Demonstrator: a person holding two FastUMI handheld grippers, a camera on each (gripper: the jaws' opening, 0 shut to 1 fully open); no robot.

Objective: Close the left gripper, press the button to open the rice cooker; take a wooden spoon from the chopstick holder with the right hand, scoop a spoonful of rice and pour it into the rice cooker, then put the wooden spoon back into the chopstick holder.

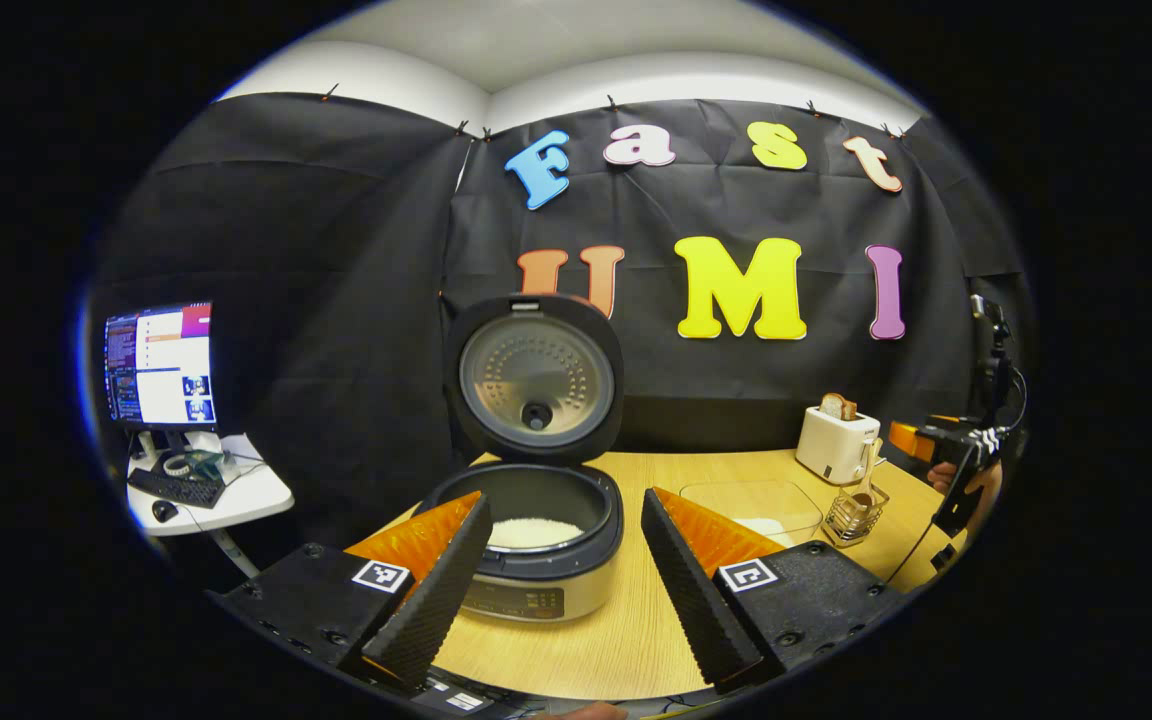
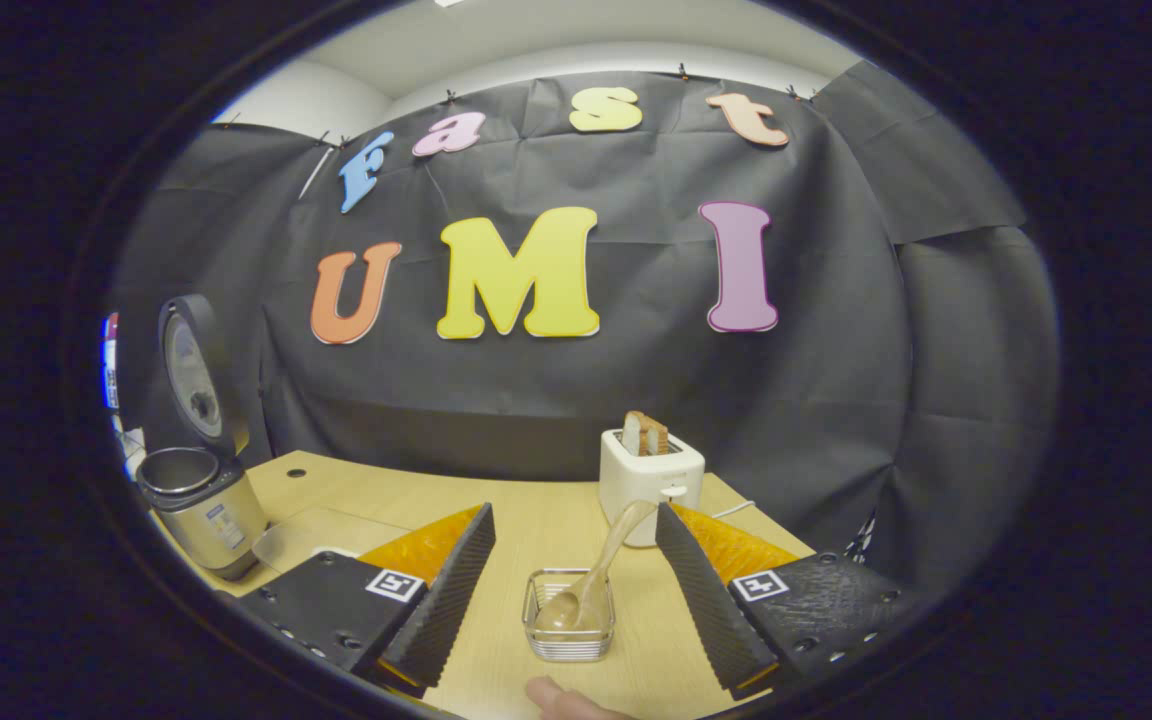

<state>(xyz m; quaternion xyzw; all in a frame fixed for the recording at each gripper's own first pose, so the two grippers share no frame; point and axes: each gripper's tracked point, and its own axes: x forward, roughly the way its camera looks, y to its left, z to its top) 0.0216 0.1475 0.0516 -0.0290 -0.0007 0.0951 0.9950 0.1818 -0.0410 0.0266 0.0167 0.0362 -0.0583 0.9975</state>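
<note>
Rice cooker sits on the wooden table, lid standing upright and open, white rice visible in the inner pot. Left gripper hovers in front of the cooker, fingers spread wide, nothing between them. Right gripper also spread wide, empty, with the wire chopstick holder between its fingers on the table. Wooden spoon rests in the holder, bowl down, handle leaning up toward the white toaster behind. Clear shallow tray lies between cooker and holder
</note>
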